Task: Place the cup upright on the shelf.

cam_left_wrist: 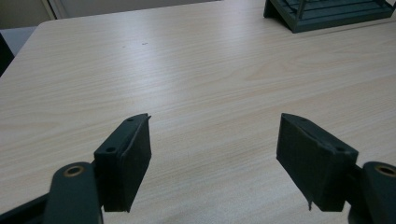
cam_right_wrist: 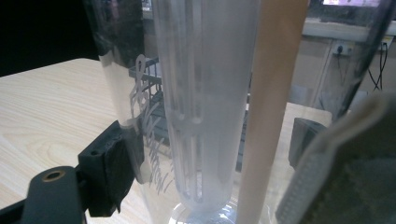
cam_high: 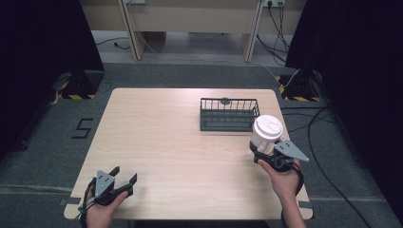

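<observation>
- The clear tumbler with a white lid stands upright between the jaws of the right gripper, clamped on both sides.
- The right hand holds it near the table's right edge, just in front of the wire basket.
- The right gripper view reveals script lettering on its wall.
- The left gripper rests wide open, holding nothing, at the near-left corner.

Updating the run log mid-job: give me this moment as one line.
right gripper: shut on clear cup, white lid on, held beside wire basket | left gripper: jaws open, holding nothing, near table front-left corner
</observation>
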Tool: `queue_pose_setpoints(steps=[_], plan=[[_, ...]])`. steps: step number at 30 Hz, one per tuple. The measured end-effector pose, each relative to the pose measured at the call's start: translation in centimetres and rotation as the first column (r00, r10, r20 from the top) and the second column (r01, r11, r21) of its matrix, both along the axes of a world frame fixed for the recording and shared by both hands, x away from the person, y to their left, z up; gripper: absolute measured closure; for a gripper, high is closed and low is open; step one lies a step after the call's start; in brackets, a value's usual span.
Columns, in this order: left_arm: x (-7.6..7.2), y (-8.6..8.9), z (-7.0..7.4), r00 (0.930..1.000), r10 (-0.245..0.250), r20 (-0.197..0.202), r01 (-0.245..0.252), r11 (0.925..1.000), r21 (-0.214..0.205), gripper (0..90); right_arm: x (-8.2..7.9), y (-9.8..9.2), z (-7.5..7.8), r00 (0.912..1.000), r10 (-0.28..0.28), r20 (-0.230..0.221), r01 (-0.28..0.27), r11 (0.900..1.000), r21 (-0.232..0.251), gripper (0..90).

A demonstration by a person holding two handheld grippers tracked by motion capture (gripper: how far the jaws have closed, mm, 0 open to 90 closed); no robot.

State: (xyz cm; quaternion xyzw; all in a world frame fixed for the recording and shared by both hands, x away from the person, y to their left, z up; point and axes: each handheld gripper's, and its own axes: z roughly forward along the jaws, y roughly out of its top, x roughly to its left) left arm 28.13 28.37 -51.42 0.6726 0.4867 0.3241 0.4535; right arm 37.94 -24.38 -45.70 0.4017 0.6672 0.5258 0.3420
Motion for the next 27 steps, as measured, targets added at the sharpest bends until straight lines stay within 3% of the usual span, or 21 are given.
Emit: queue_pose_setpoints(steps=[27], plan=[[0.0, 0.0, 0.0, 1.0, 0.0, 0.0, 0.0, 1.0, -0.001, 25.9, 2.0, 1.2, 1.6, 0.9998, 0.001, 0.018, -0.001, 1.0, 0.005, 18.6]])
